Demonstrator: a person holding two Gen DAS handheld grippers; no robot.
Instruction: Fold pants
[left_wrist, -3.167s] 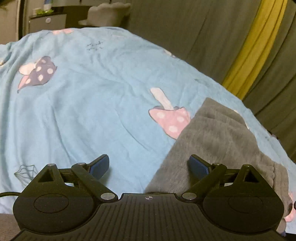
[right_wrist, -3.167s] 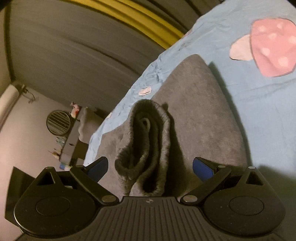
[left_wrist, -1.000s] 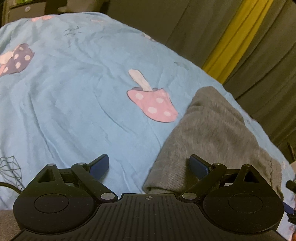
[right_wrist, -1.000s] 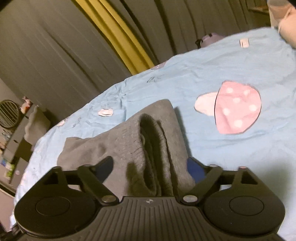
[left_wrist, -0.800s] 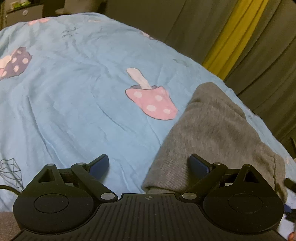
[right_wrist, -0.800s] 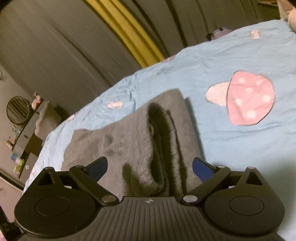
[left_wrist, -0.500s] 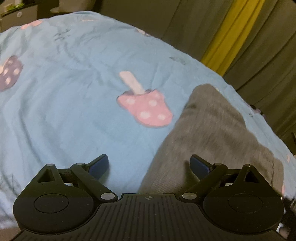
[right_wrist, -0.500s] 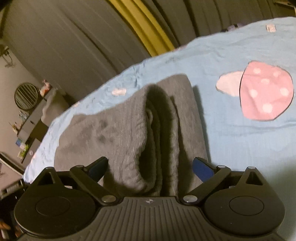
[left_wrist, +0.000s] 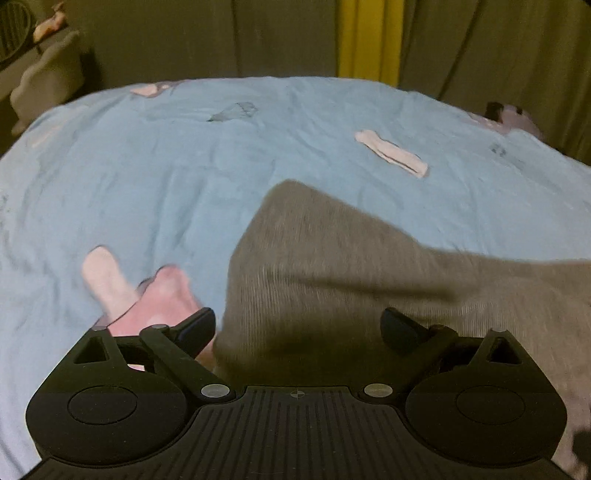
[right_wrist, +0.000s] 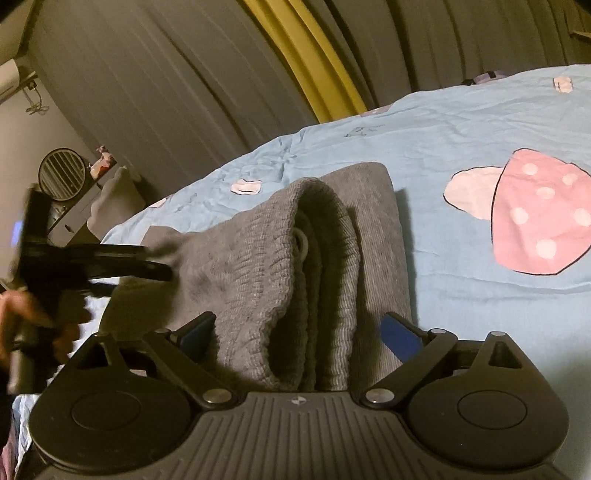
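Left gripper (left_wrist: 297, 325) has swung over the pants (left_wrist: 332, 266).
Both jaws wide, holding nothing; right gripper (right_wrist: 299, 328) straddles the folded waistband (right_wrist: 288, 258), so another fold looks due.

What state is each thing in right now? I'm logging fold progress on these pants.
Grey pants: folded into a layered stack, lying on the bed, ribbed waistband facing the right wrist camera.
Left hand-held gripper: open, fingers either side of the pants' edge.
Right hand-held gripper: open, waistband fold between its fingers, not clamped.
Blue mushroom-print bedsheet: spread flat, lightly wrinkled.
Curtains: drawn shut.
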